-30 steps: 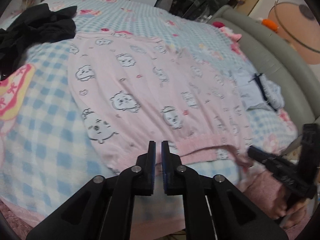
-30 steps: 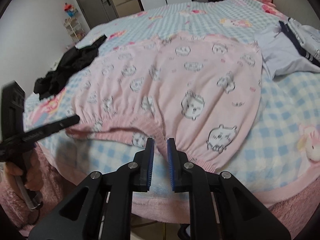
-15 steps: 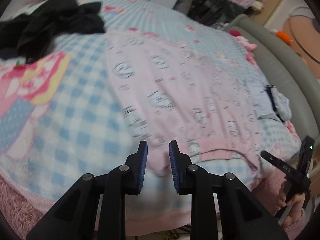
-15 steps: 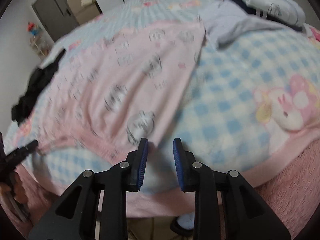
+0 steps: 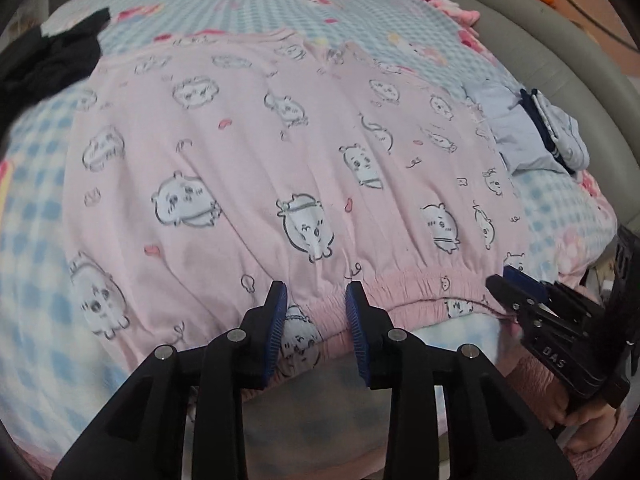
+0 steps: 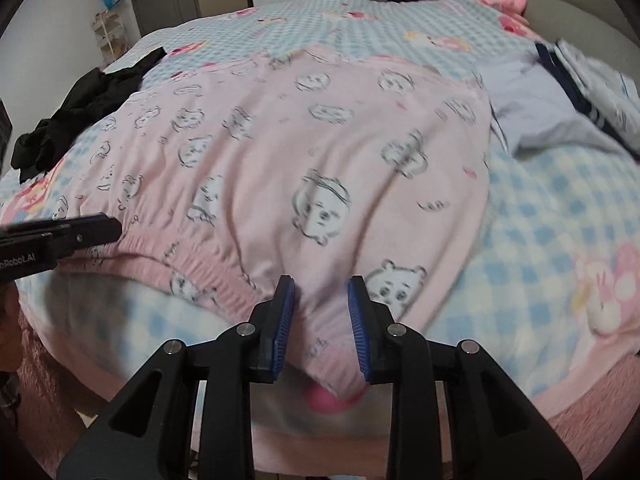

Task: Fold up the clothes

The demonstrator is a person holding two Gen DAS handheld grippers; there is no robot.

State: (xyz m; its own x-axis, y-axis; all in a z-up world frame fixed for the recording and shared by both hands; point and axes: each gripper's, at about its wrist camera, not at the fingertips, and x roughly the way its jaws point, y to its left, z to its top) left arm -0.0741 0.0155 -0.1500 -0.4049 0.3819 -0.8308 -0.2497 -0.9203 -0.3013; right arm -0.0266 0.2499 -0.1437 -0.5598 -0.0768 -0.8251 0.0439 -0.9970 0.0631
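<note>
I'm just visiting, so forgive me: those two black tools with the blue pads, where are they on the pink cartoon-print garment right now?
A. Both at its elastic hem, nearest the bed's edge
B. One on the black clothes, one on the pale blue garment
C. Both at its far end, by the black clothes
A: the left gripper and right gripper both have open fingers straddling the gathered hem of the pink garment.
</note>
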